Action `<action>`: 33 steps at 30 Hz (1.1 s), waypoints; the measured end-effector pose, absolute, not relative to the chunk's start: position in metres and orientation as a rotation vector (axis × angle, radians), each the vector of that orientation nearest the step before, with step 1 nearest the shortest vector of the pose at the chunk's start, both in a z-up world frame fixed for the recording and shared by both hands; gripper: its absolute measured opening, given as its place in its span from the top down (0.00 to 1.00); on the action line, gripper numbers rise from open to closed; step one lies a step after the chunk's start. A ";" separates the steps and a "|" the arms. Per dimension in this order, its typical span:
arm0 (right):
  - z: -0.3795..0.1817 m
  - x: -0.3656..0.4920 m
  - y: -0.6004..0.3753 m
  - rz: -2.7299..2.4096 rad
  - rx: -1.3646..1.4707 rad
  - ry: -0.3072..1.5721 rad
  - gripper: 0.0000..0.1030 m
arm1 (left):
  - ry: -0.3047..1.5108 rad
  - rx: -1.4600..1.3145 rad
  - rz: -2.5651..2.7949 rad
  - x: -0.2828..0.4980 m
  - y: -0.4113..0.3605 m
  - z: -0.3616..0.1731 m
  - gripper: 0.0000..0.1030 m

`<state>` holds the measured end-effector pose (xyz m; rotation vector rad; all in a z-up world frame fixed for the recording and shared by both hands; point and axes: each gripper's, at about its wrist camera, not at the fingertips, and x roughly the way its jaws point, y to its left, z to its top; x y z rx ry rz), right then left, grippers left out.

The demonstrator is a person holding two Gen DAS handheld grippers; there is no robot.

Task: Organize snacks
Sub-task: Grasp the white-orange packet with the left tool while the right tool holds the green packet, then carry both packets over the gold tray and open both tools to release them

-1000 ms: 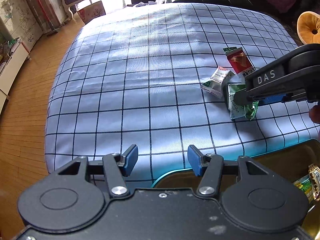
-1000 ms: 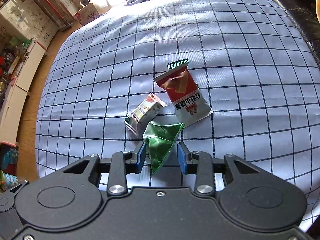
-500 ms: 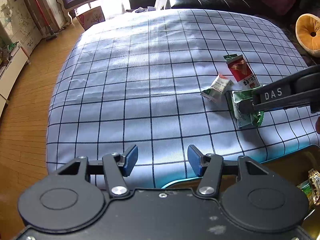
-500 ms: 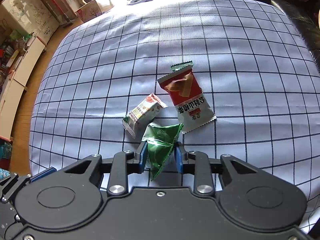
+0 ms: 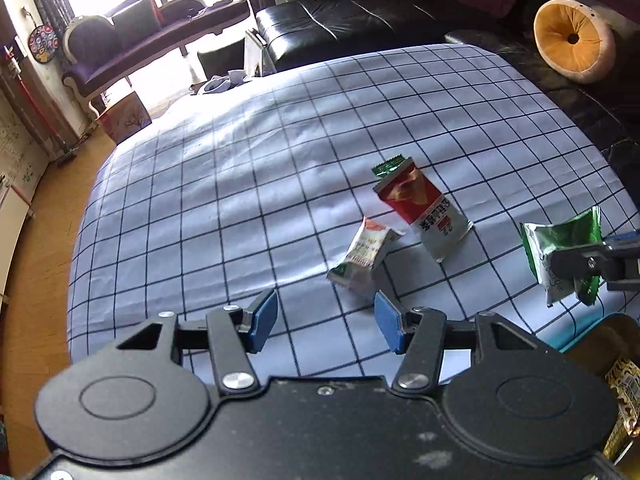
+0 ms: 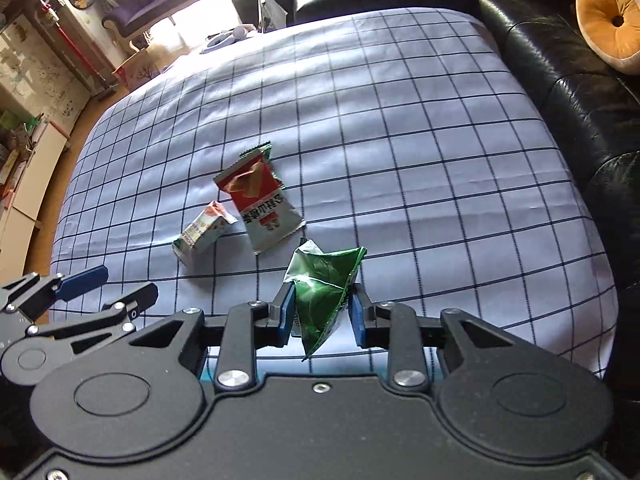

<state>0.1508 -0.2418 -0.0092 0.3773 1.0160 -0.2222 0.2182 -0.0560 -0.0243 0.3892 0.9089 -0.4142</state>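
A crumpled green snack packet (image 6: 322, 292) hangs between the blue pads of my right gripper (image 6: 321, 314), which is shut on it and holds it above the checked cloth; the left wrist view has the same green packet (image 5: 560, 254) at the right edge. A red and white packet (image 5: 424, 210) lies on the cloth with a small green packet (image 5: 387, 167) under its far end. A small white carton-like pack (image 5: 362, 258) lies beside it, just beyond my left gripper (image 5: 326, 322), which is open with nothing between its fingers.
The checked cloth (image 6: 400, 120) covers a table. A tin (image 5: 612, 344) with a patterned packet (image 5: 622, 408) inside sits at the near right corner. A black leather sofa (image 6: 560, 80) with an orange cushion (image 6: 610, 20) runs along the right and far sides.
My right gripper closed on the green packet and lifted it off the cloth, drawing back to the right. My left gripper shifted toward the remaining packets.
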 end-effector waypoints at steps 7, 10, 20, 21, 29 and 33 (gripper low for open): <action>-0.014 0.137 -0.253 -0.209 0.408 1.024 0.63 | 0.920 0.382 -0.442 0.245 -0.082 -0.039 0.45; -0.015 0.133 -0.254 -0.199 0.411 1.019 0.63 | 0.913 0.408 -0.459 0.248 -0.091 -0.045 0.45; -0.011 0.128 -0.256 -0.171 0.433 1.000 0.63 | 1.018 0.316 -0.476 0.271 -0.096 -0.061 0.67; -0.010 0.127 -0.256 -0.173 0.435 0.999 0.63 | 1.025 0.302 -0.466 0.274 -0.094 -0.060 0.81; 0.001 0.116 -0.255 -0.177 0.437 0.976 0.63 | 1.027 0.291 -0.428 0.255 -0.082 -0.034 0.82; 0.010 0.106 -0.251 -0.174 0.431 0.952 0.63 | 1.013 0.253 -0.441 0.232 -0.065 -0.011 0.82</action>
